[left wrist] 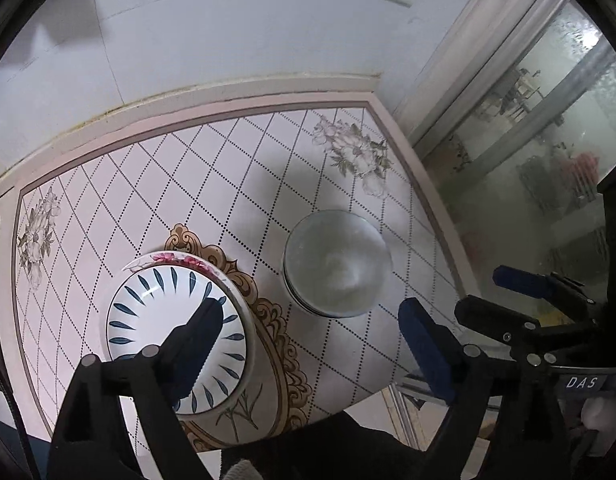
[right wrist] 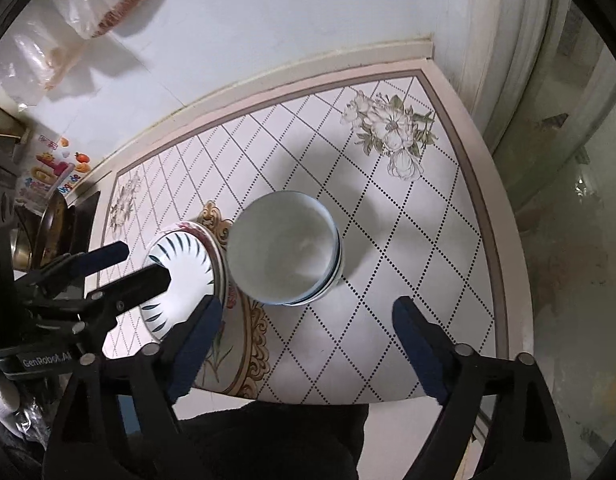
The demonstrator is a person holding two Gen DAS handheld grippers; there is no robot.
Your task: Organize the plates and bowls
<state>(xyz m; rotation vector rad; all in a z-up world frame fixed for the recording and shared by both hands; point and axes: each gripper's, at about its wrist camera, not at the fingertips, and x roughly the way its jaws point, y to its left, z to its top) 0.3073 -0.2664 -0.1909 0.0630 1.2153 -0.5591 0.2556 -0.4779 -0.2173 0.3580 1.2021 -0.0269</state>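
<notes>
A white plate with blue leaf marks (left wrist: 155,320) lies on top of a pink-flowered plate (left wrist: 179,258) on the tiled table (left wrist: 211,184). A stack of white bowls (left wrist: 336,264) stands to its right. My left gripper (left wrist: 312,328) is open above the table, its left finger over the blue-leaf plate. My right gripper (right wrist: 303,320) is open and empty, hovering near the front of the bowl stack (right wrist: 283,248). The plates (right wrist: 183,272) and the left gripper (right wrist: 147,264) show at the left of the right wrist view; the right gripper (left wrist: 504,296) shows at the right of the left wrist view.
The table meets a white wall (left wrist: 227,48) at the back. A glass door (left wrist: 540,152) stands to the right. Plastic bags (right wrist: 67,24) hang on the wall and a pan (right wrist: 51,228) with clutter sits at the far left.
</notes>
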